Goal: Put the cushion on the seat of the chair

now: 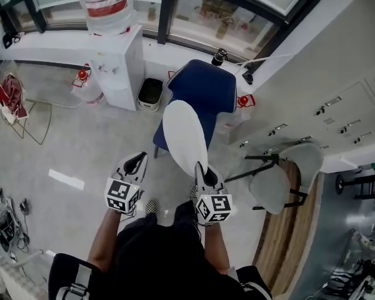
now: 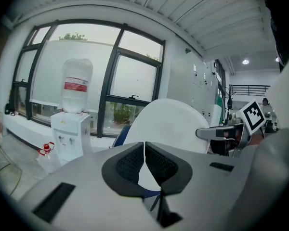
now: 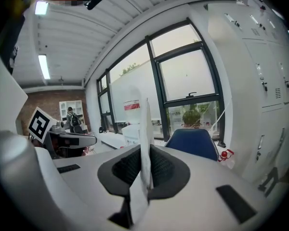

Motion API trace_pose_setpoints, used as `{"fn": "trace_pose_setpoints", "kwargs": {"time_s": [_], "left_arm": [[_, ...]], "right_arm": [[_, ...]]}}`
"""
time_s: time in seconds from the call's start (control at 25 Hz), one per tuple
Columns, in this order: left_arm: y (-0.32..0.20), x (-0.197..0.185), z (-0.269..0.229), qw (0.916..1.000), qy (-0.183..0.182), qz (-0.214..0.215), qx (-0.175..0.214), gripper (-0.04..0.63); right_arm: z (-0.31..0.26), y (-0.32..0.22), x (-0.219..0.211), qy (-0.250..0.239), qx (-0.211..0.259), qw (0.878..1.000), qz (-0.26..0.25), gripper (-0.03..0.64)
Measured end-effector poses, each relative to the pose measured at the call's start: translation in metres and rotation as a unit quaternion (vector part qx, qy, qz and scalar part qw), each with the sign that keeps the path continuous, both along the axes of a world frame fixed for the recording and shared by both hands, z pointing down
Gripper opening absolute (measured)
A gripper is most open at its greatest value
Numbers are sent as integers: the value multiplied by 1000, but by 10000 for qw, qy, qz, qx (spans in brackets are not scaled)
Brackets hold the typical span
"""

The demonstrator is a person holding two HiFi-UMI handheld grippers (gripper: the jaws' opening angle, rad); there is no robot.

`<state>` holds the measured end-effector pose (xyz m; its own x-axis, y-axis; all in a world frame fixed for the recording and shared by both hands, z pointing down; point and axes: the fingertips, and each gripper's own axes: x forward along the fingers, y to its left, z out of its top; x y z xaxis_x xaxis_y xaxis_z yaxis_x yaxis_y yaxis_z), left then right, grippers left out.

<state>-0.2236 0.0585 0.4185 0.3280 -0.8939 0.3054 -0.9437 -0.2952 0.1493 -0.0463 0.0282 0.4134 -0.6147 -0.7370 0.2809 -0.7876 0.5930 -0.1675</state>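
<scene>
A flat white oval cushion (image 1: 184, 136) stands on edge, gripped at its near end by my right gripper (image 1: 201, 169), which is shut on it. In the right gripper view the cushion's thin edge (image 3: 145, 129) rises between the jaws of the right gripper (image 3: 147, 155). The blue chair (image 1: 203, 92) stands just beyond the cushion's far end, under the window; its seat is bare, and it also shows as the blue chair (image 3: 195, 142) ahead. My left gripper (image 1: 136, 162) is held level beside the cushion, shut with nothing in it. From the left gripper (image 2: 144, 147), the cushion (image 2: 166, 124) shows broadside.
A white water dispenser (image 1: 115, 61) with a bottle stands left of the chair, with a small bin (image 1: 150, 94) between them. A white chair (image 1: 278, 180) stands at the right by a wooden desk, and grey lockers (image 1: 337, 111) line the right wall.
</scene>
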Motion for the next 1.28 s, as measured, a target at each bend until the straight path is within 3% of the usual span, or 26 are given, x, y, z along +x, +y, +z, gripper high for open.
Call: {"fn": "trace_pose_setpoints", "kwargs": {"time_s": [0.28, 0.6, 1.28], "left_arm": [[-32, -12, 22, 9968, 36, -778, -163, 25], [-54, -22, 59, 9862, 149, -1560, -538, 25], [-81, -15, 160, 9726, 368, -2003, -1123, 25]], "right_arm": [[27, -57, -23, 106, -292, 9958, -857, 54], [71, -99, -43, 210, -748, 9838, -1618, 54], [195, -123, -42, 509, -1496, 9654, -2074, 54]]}}
